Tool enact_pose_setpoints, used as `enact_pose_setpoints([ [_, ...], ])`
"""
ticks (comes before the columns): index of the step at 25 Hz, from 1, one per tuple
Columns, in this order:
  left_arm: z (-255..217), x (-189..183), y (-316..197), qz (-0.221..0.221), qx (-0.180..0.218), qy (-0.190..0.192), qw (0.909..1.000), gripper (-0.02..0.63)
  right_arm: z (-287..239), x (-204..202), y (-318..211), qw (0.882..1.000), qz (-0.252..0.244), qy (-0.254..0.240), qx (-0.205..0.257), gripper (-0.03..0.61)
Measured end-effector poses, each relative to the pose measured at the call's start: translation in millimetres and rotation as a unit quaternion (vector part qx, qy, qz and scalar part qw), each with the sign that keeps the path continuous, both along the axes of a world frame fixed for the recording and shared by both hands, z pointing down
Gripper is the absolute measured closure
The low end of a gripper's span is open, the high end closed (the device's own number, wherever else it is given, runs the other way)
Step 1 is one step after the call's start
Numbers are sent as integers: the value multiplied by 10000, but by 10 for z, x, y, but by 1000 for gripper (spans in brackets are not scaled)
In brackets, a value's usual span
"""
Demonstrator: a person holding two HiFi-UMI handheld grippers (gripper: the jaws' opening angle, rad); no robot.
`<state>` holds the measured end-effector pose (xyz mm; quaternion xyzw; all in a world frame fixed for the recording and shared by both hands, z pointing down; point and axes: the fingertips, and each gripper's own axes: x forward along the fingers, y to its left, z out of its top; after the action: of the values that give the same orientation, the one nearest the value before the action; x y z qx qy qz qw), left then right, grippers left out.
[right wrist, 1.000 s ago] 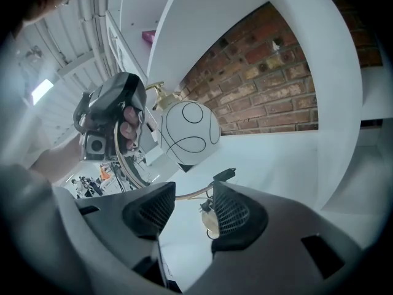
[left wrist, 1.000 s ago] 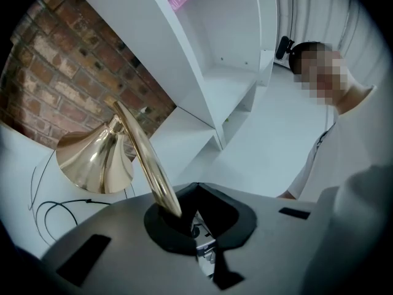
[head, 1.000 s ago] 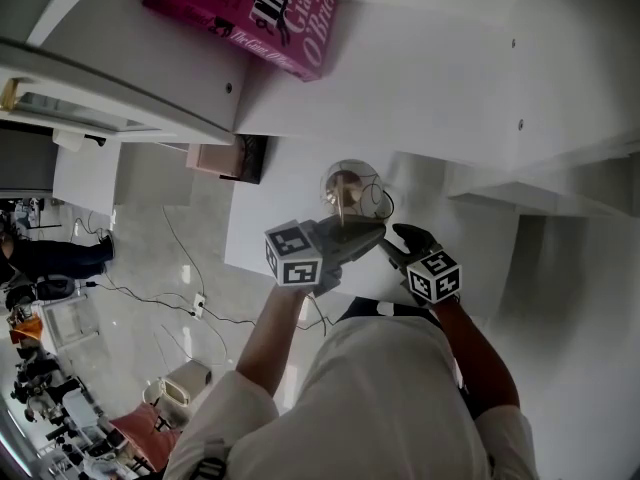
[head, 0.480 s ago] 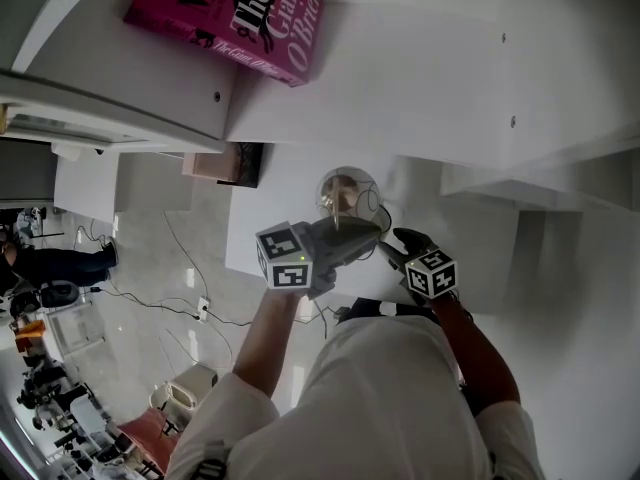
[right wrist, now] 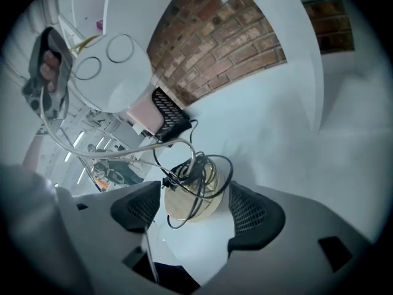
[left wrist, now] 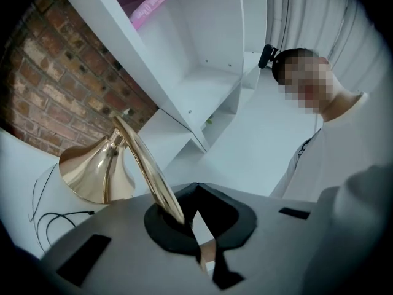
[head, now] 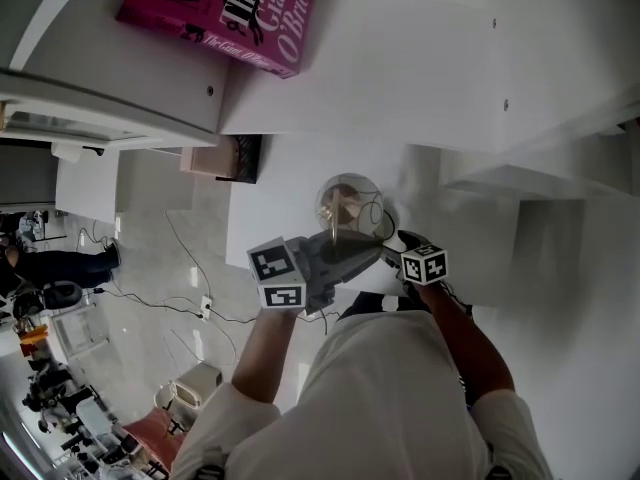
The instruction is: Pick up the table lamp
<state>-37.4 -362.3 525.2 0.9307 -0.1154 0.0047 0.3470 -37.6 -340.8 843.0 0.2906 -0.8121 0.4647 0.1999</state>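
The table lamp (head: 346,206) stands on a white surface, with a brass cone shade (left wrist: 93,173) and a thin curved brass arm (left wrist: 145,165). My left gripper (left wrist: 194,219) is shut on that arm, low and close to the camera. In the head view the left gripper (head: 345,252) reaches in from the left. The lamp's round base (right wrist: 184,203), with a black cord (right wrist: 198,168) coiled on it, lies between the jaws of my right gripper (right wrist: 191,209). Those jaws are opening, and small gaps show between the pads and the base.
A pink book (head: 215,8) lies on top of the white shelf unit (head: 400,78). A brick wall (right wrist: 215,35) stands behind the lamp. A black mesh box (right wrist: 169,113) sits beyond the base. Cables trail over the floor (head: 170,258) at the left.
My right gripper has come down round the lamp's base. My left gripper, still holding the arm, has shifted a little to the left in the picture.
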Motion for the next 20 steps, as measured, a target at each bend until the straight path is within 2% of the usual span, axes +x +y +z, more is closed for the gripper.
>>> enact_pose_setpoints([
  [5,-253,50,122,42,216,-6,9998,601,202,-36,57,9956,479,-520,-609,161],
  [11,-506,86,206,120,426,-34,9990,601,90,-265,80,9812,754,-1519,-925,161],
  [16,-648,105,270,201,502,126,9985,601,-44,-430,147,9552,912,-2482,-1327,216],
  [18,-707,97,313,259,578,163,9979,601,-93,-463,167,9451,1015,-2748,-1451,241],
  [20,-776,86,362,326,680,196,9970,601,-147,-489,174,9400,1098,-2889,-1444,267],
])
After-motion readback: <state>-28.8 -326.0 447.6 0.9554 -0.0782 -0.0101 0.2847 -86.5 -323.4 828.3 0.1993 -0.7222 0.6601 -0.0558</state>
